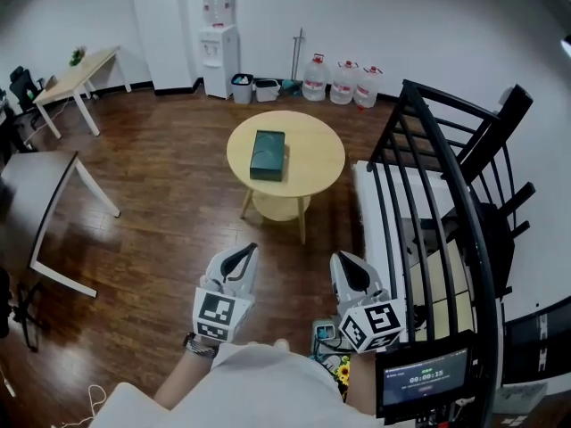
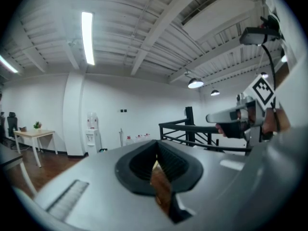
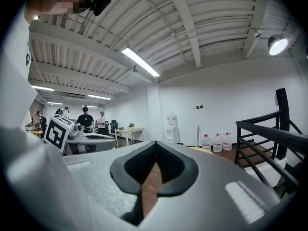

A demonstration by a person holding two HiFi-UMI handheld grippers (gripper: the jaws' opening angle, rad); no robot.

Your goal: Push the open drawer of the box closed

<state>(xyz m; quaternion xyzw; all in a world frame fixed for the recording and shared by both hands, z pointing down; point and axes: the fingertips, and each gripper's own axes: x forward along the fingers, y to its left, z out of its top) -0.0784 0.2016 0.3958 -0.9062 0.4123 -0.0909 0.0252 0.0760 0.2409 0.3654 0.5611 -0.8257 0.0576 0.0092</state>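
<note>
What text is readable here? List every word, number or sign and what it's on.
Small screen: a row of digits, too blurred to read.
Left tongs and right tongs: square black-and-white markers, no letters.
Water bottles: labels too small to read.
Green box: no legible print.

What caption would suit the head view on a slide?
Jaws shut and empty, the left gripper and right gripper face the green box on the round table ahead.

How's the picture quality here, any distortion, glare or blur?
Head view: fisheye bends the railing; round table sharp, evenly lit. Left gripper view: strip light blown out, left gripper soft up close. Right gripper view: dark corners, spot lamp glaring.
</note>
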